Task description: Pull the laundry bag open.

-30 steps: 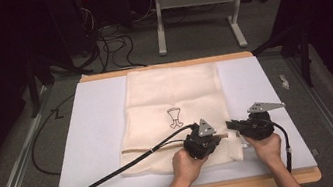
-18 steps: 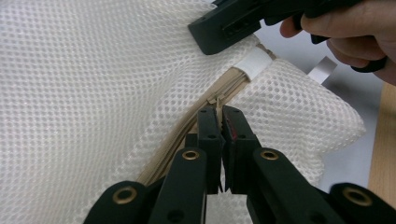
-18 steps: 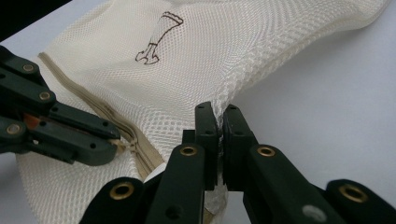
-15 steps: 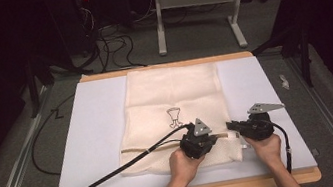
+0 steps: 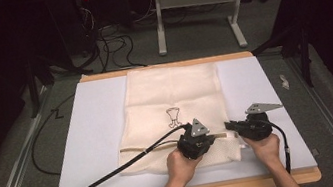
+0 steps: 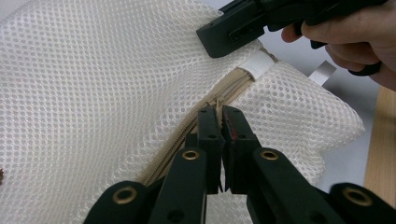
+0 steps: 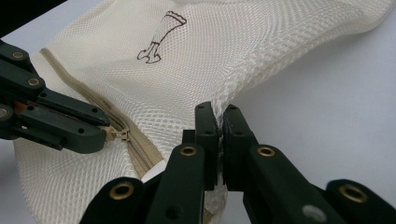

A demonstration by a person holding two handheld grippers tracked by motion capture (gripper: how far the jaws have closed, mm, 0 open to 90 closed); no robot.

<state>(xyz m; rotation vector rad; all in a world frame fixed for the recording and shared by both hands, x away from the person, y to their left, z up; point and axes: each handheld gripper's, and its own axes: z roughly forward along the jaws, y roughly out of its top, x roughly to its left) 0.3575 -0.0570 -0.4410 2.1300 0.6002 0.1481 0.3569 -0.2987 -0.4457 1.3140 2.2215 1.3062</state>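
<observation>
Cream mesh laundry bag (image 5: 176, 117) flat on the white table mat (image 5: 90, 136): left gripper (image 6: 220, 114) clenched on its beige zipper's pull (image 6: 215, 103), right gripper (image 7: 218, 116) pinching the bag's edge; a sideways tug could slip the pull or snag mesh.

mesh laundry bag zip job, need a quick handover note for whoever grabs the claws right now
Left claw: shut on the zipper pull of the mesh laundry bag, near the zip's right end.
Right claw: shut on the bag's edge, holding the fabric taut beside the zip's end.
Bag lies flat on the white mat, zipper running along its near side.
Done: both grips are set.
Left: likely draw the pull along the zip while the right claw keeps the edge braced; which way it should go cannot be told.
</observation>
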